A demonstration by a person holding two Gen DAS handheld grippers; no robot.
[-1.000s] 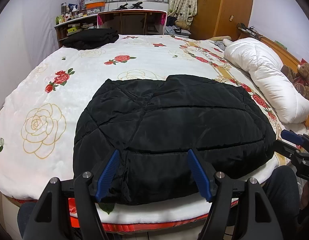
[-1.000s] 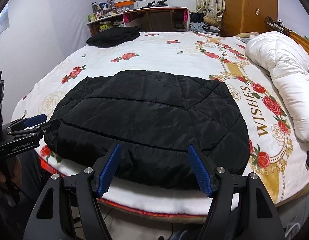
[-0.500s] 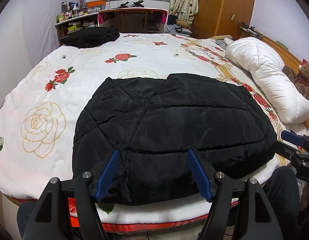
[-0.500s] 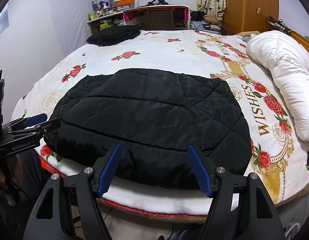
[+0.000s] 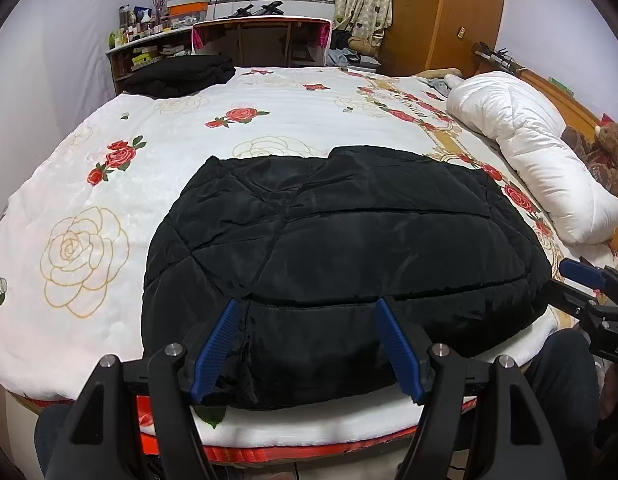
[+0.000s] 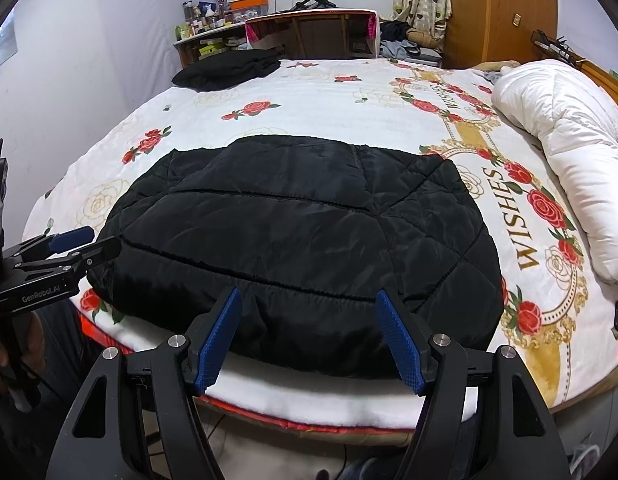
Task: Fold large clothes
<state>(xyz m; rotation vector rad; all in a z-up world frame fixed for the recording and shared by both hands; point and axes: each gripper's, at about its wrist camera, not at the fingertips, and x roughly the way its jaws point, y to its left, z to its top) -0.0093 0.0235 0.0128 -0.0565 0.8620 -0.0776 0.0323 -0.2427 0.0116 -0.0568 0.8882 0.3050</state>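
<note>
**Black quilted jacket lies folded at the near edge of the bed, both grippers open above it**

Where the bed [image 5: 269, 92] fills most of both views, its white cover printed with red and cream roses, a gold band and the word WISHES runs across the side nearer the headboard. On that side lies a rolled white duvet [image 5: 537, 152], with a brown teddy bear [image 5: 607, 148] just beyond it against the wooden headboard. A black quilted jacket [image 5: 341, 248], folded into a broad rounded block, lies flat on the cover at the near edge of the bed, its near hem close to the mattress edge. At the far corner of the bed sits a second pile of black clothes [image 5: 181, 76], well apart from the jacket. Past the foot of the bed stands a wooden bench [image 5: 265, 36], and beside it a shelf crowded with bottles and boxes [image 5: 149, 36].

The left hand-held gripper [image 5: 309, 344] hangs over the jacket's near hem with its blue-padded fingers spread wide and nothing between them. The right hand-held gripper [image 6: 309, 340] is held the same way over the jacket's near hem, fingers apart and empty. Whether either one touches the fabric cannot be told.
</note>
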